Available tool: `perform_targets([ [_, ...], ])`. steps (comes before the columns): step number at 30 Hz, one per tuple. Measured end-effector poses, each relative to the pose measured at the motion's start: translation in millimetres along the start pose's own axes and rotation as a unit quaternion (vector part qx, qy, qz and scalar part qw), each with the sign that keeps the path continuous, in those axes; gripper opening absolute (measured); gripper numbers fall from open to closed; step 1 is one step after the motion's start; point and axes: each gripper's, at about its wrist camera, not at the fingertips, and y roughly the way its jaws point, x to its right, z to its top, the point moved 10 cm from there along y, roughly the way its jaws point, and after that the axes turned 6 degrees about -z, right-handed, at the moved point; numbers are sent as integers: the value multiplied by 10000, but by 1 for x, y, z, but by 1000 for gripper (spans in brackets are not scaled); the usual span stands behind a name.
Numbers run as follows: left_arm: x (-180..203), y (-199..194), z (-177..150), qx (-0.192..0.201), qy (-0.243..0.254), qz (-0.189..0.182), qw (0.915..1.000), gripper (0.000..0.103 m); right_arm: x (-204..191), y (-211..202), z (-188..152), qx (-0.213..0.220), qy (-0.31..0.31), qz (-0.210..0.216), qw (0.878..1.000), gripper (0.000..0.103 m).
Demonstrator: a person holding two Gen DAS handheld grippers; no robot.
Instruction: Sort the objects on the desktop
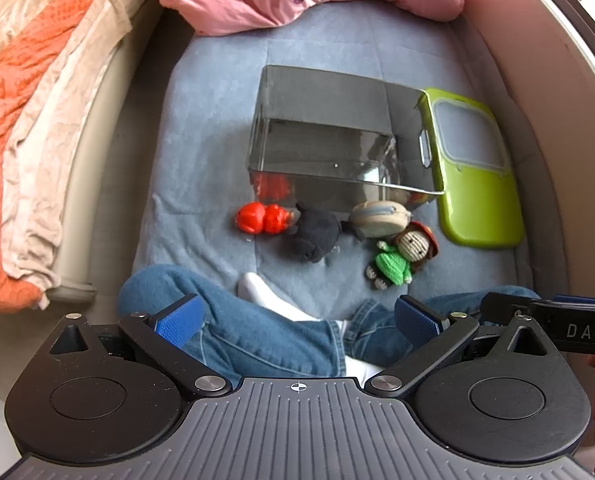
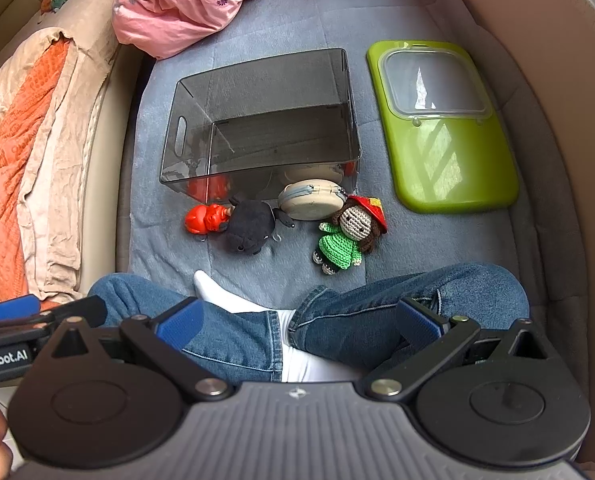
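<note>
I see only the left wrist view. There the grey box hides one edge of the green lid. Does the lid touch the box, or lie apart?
Observer: Apart. In the right wrist view the green lid lies flat beside the grey box, with a strip of blue blanket between them.
Operator: And the right gripper? I see only its side.
Observer: The right gripper is open; its blue fingers stand wide apart and hold nothing.
</note>
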Motion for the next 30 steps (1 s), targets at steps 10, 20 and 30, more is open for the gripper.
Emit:
perform_targets([
  [10,-4,7,1,-82,-81,23,9999,103,2,5,0,-78,21,-15,10000,103],
  [20,-4,26,1,-256,-18,-101,9996,103,3,12,0,-136,44,12,9999,103],
  [30,-33,130,10,-516,-43,-532,9972,103,11,62,9,-413,217,125,9988,103],
])
